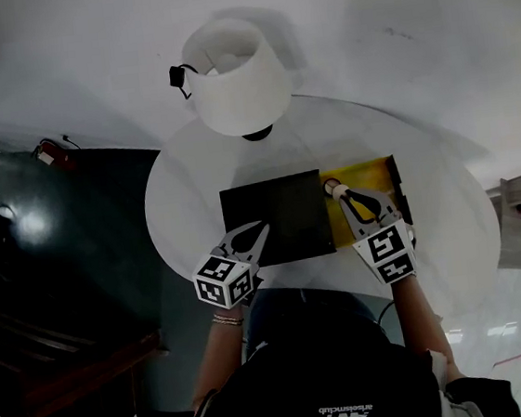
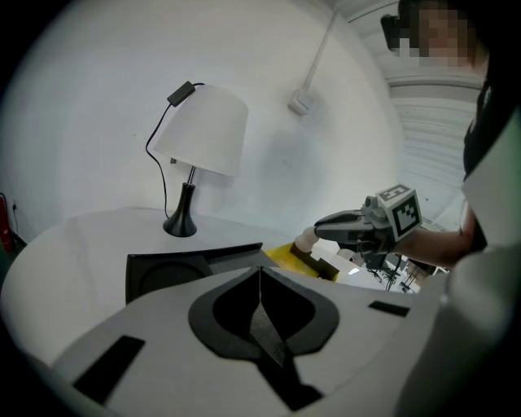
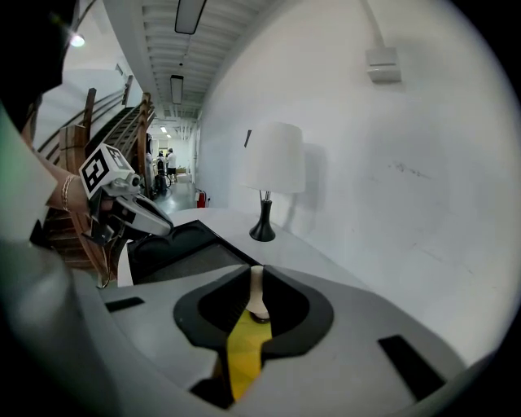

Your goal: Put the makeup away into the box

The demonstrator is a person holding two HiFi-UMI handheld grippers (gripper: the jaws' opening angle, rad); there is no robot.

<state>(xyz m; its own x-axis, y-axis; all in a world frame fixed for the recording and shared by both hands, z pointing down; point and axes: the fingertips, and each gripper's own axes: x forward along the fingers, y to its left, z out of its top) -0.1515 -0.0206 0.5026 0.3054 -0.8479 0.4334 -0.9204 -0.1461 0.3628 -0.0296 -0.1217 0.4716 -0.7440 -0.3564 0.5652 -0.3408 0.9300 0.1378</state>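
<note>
A yellow-lined box (image 1: 375,173) lies open on the round white table (image 1: 175,180), with a flat black lid (image 1: 275,218) beside it on the left. My right gripper (image 1: 334,189) hovers over the box's left edge, shut on a small cream-coloured makeup piece (image 3: 257,296) that pokes out past its tips. The left gripper view also shows that piece (image 2: 306,239) over the yellow box (image 2: 286,253). My left gripper (image 1: 256,234) is shut with nothing in it, over the near edge of the black lid (image 2: 167,273).
A white-shaded lamp (image 1: 235,75) on a black stem (image 2: 181,213) stands at the back of the table, against the wall. To the left, the floor is dark and a staircase (image 3: 114,130) rises. The person's body fills the near edge in the head view.
</note>
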